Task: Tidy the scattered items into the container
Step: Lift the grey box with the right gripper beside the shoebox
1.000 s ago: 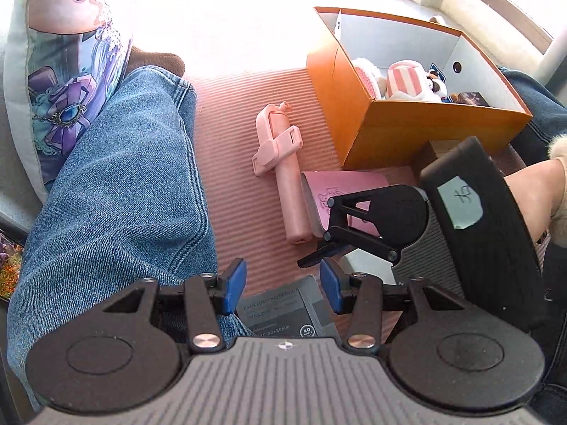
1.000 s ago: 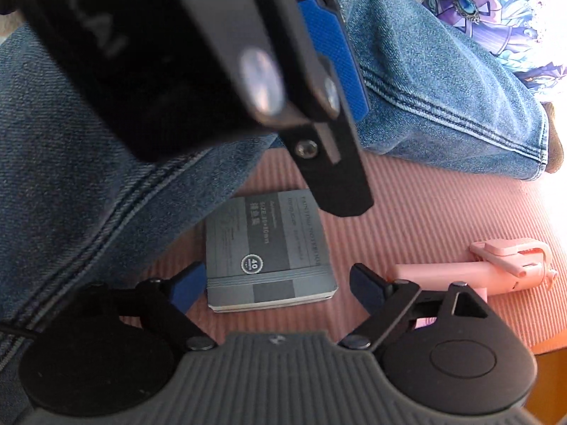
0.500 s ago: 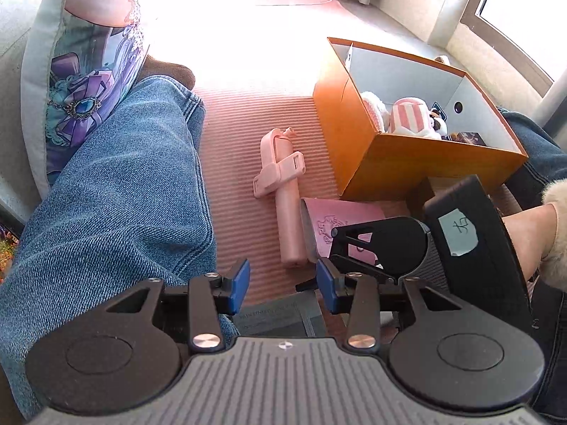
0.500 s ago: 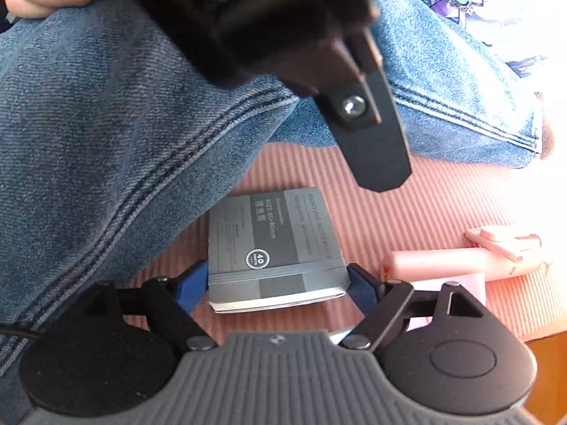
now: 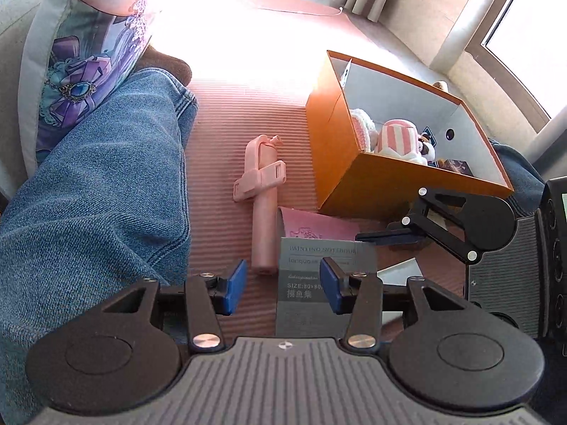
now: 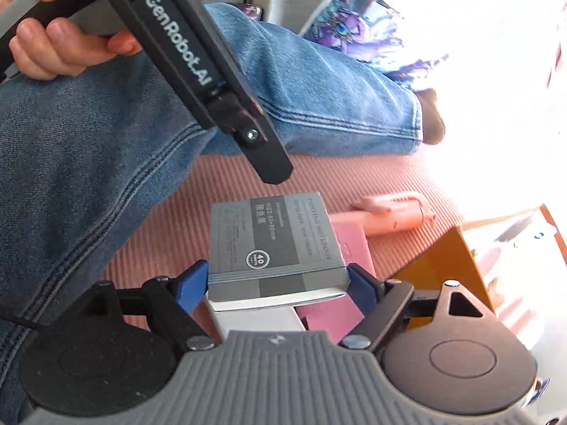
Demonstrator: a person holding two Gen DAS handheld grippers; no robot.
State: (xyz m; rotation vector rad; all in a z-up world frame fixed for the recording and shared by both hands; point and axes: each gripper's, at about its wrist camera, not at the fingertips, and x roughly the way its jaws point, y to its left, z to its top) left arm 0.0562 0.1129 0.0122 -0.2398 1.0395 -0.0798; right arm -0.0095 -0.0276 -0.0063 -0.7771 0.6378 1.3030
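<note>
The right gripper (image 6: 278, 283) is pinching the grey notebook (image 6: 273, 248) by its two side edges, holding it clear of the pink ribbed mat (image 6: 372, 180), cover up, its printed title edge pointing toward two o'clock in the right wrist view. The left gripper (image 5: 281, 285) is hanging empty, jaws easing apart. At twelve o'clock from it, the pink selfie stick (image 5: 264, 205) is lying lengthwise, clamp end away. The orange box (image 5: 354, 177) is sitting at one o'clock.

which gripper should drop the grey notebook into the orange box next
Right: the right hand-held gripper already clamps the grey square painting notebook, beside the orange cardboard box. The left hand-held gripper is empty, its jaws opening.
</note>
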